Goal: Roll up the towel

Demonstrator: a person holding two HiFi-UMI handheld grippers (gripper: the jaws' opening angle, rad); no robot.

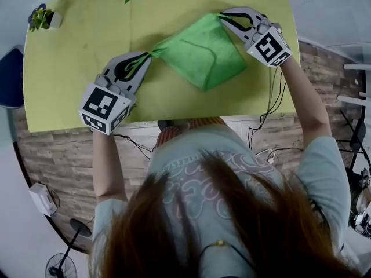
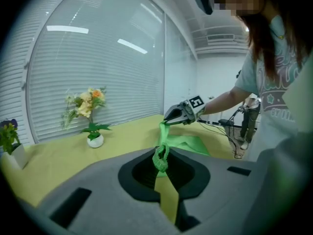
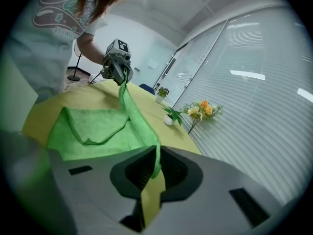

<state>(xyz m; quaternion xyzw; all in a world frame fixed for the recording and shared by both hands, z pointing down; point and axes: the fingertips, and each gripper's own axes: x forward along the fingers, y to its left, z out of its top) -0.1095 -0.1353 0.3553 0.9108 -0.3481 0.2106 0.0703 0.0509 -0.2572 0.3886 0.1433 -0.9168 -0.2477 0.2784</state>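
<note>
Holding opposite corners of towel [image 1: 203,54] clenched in left gripper [image 1: 151,55] and right gripper [image 1: 222,16], apparently straightening; next, lay flat on table [image 1: 64,68] and roll from one edge.

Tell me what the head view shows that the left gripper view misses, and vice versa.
Head view only: the floor fan. Left gripper view only: window blinds and yellow flowers. Both: the green towel stretched over the yellow table between the left claw and right claw, each shut on a corner.
</note>
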